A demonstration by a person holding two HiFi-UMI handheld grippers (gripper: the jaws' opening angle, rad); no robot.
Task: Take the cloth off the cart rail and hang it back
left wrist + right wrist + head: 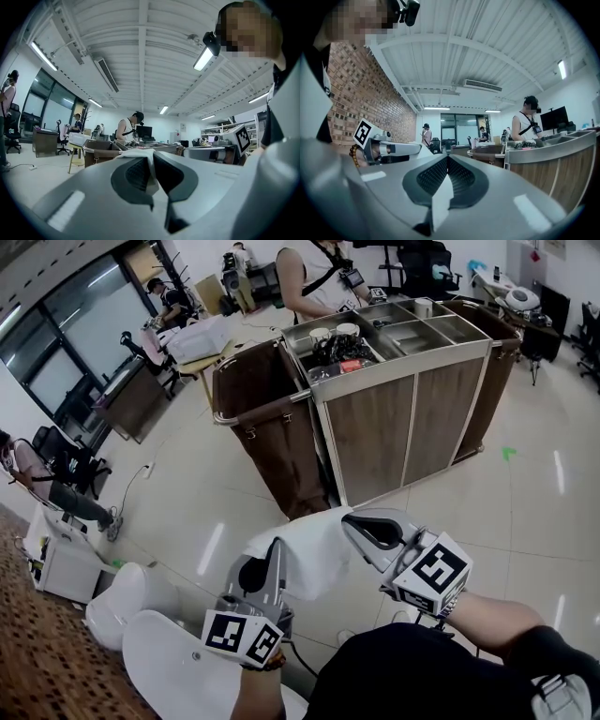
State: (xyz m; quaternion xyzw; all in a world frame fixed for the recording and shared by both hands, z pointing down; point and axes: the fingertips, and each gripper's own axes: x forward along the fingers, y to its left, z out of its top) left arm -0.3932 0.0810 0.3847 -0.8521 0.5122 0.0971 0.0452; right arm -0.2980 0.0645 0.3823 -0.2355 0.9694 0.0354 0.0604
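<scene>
Your left gripper [273,549] is clamped on the left edge of the white cloth [314,557], which is stretched between your hands, near you and well apart from the cart [412,418]. Your right gripper [352,520] pinches the cloth's right edge just as tightly. So the first half looks done: the cloth is off the cart rail [262,410], which shows nothing draped on it across the floor, and what is left, I judge, is carrying it over, laying it on that rail and letting go.
</scene>
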